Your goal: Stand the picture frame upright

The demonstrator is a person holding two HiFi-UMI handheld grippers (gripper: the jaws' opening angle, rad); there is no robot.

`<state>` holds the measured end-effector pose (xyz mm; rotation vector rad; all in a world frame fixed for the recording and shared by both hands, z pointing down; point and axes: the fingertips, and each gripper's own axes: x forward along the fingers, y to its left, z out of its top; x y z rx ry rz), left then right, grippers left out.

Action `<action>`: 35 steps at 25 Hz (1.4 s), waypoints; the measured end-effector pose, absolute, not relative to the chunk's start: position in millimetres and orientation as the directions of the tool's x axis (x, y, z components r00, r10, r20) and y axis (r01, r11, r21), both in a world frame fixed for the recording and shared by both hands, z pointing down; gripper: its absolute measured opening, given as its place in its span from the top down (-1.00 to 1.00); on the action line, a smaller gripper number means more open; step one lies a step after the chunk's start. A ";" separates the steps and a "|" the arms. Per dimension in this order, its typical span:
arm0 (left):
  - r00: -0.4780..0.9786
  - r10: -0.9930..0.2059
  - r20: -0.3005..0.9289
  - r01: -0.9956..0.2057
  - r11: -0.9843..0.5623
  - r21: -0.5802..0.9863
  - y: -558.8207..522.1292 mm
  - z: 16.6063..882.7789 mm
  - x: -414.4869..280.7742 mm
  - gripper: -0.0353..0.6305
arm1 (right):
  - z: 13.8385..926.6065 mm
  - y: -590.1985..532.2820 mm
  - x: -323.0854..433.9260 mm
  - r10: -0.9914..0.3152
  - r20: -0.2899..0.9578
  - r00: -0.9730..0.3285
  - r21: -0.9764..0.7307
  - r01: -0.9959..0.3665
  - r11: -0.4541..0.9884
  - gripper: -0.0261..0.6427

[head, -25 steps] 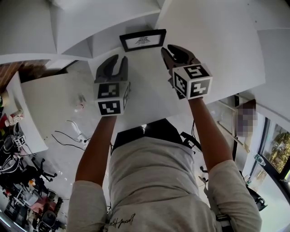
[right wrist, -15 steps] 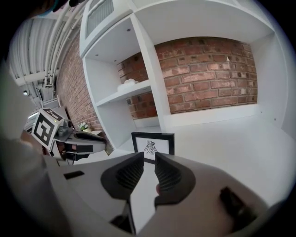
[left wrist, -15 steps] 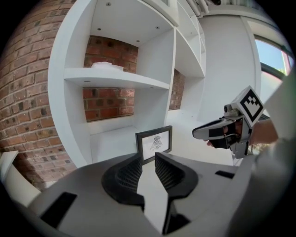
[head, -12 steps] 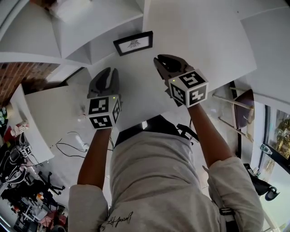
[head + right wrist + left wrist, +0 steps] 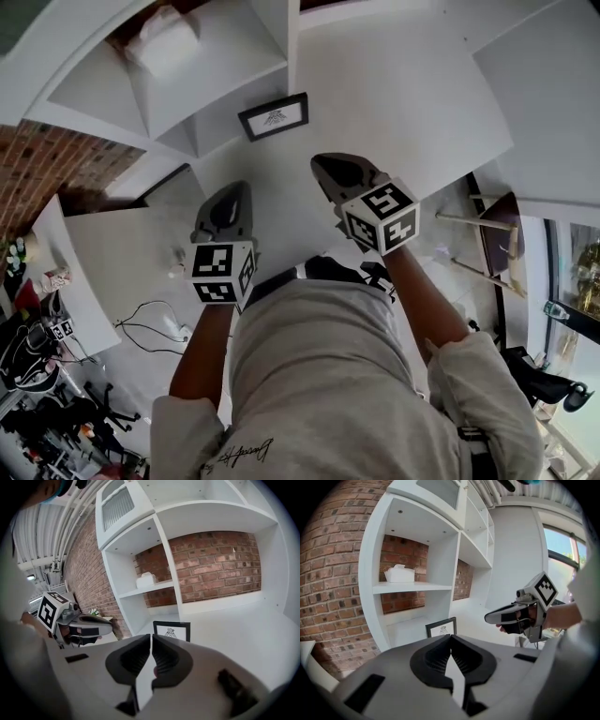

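Note:
The black picture frame (image 5: 274,116) with a white print stands upright on the white shelf counter (image 5: 394,103), just in front of the lower cubby. It also shows in the left gripper view (image 5: 441,627) and the right gripper view (image 5: 172,630). My left gripper (image 5: 233,194) hangs well short of the frame; its jaws have just been closing with nothing between them and are now shut (image 5: 451,637). My right gripper (image 5: 330,170) is beside it, also away from the frame, jaws shut and empty (image 5: 151,637). Neither gripper touches the frame.
White shelving against a brick wall rises behind the frame, with a white box (image 5: 167,42) on the shelf above it. An upright divider (image 5: 169,569) stands by the frame. A lower white desk (image 5: 131,253) with cables lies left.
Both grippers have drawn back from the frame toward the person and risen. The left jaws went from open to shut, and the right jaws also closed. The frame stays upright in place.

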<state>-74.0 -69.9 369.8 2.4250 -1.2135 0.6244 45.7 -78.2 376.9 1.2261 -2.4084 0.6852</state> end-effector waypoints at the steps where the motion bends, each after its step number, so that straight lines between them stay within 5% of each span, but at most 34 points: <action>1: 0.533 -0.659 0.530 -0.816 -0.565 0.119 -66.2 367.5 -76.0 0.84 | 373.7 -74.8 43.2 -0.651 0.506 -0.566 -0.259 -0.819 0.511 0.82; 35: 0.535 -0.698 0.475 -0.828 -0.545 0.133 -51.2 334.1 -94.6 0.85 | 336.7 -52.8 11.2 -0.623 0.456 -0.636 -0.344 -0.771 0.535 0.84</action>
